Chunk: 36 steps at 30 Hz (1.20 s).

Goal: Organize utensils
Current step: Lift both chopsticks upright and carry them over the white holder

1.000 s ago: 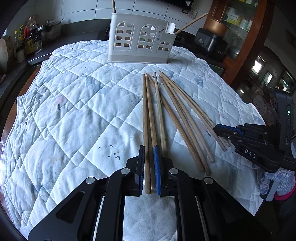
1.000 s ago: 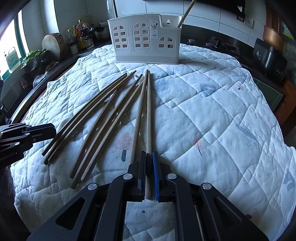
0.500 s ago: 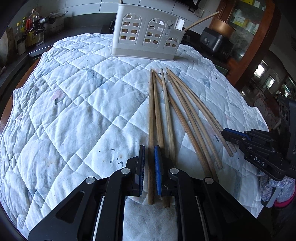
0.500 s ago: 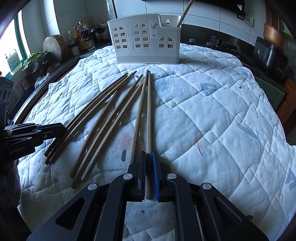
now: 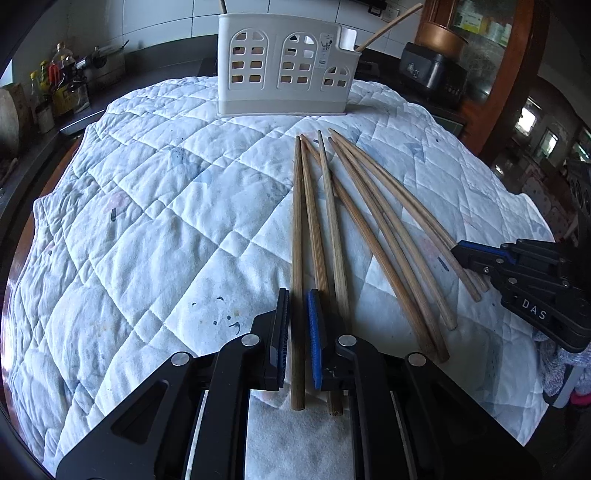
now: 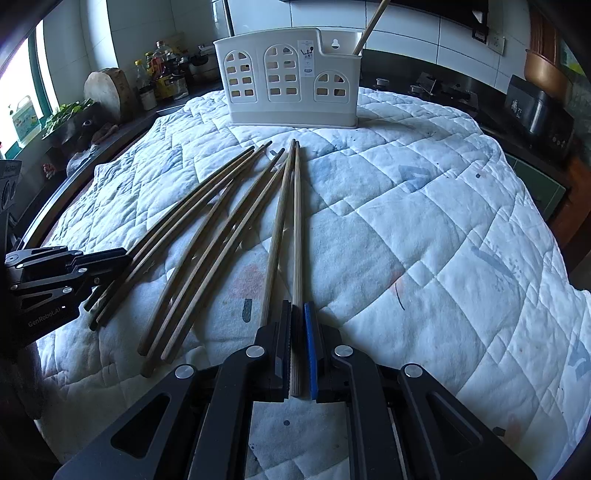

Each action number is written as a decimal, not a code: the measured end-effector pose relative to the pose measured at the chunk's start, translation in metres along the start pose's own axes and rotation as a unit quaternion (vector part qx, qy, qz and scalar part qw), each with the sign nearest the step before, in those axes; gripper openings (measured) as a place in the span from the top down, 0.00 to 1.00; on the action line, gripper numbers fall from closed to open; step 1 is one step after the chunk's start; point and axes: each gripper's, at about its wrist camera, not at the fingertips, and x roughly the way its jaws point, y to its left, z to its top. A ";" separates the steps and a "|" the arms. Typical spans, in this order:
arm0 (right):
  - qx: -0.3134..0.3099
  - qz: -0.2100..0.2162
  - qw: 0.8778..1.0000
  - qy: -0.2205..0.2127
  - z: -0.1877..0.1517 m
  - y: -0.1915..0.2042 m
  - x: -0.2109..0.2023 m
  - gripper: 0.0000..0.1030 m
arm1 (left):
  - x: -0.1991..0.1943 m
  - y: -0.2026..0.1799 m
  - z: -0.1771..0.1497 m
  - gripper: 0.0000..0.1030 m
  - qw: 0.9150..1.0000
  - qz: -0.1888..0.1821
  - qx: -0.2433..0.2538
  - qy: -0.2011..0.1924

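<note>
The left gripper (image 5: 298,297) straddles the nearest end of one chopstick (image 5: 296,236), which lies on the quilt (image 5: 155,229). Its jaws stand a little apart, with a sliver of gap showing on either side of the stick, so it seems not to be clamped, though the angle makes that hard to judge. A second stick (image 5: 314,229) runs just under its blue finger. Off to its right the other chopsticks (image 5: 384,229) fan out, and the right gripper (image 5: 456,251) sits over their outer ends.

The right gripper's jaws are pressed against a chopstick (image 6: 296,236) that runs straight ahead between them. Another stick (image 6: 277,236) lies just left of it, touching near the far tips. The left gripper (image 6: 127,258) is at its far left.

Beyond the tips stands the white holder (image 5: 286,66), upright, with one stick (image 5: 388,24) leaning out of its right compartment.
</note>
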 end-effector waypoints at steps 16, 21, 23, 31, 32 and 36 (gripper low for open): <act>-0.002 -0.014 0.998 -0.061 0.014 0.007 -0.053 0.93 | -0.031 0.006 0.008 0.95 0.999 -0.007 -0.003 -0.046; -0.005 -0.013 0.996 -0.091 0.028 0.009 -0.078 0.93 | -0.034 0.010 0.009 0.95 0.998 -0.034 -0.012 -0.044; -0.008 -0.013 0.995 -0.095 0.029 0.011 -0.081 0.93 | -0.029 0.008 0.006 0.95 0.998 -0.040 -0.010 -0.036; -0.002 -0.009 0.996 -0.093 0.027 0.009 -0.079 0.93 | -0.011 0.004 0.001 0.92 1.000 -0.027 -0.003 -0.014; -0.003 -0.009 0.995 -0.095 0.027 0.009 -0.080 0.93 | -0.010 0.006 0.001 0.92 1.000 -0.027 -0.007 -0.012; -0.004 -0.008 0.995 -0.100 0.031 0.008 -0.082 0.93 | -0.003 0.009 -0.001 0.92 1.000 -0.026 -0.010 -0.002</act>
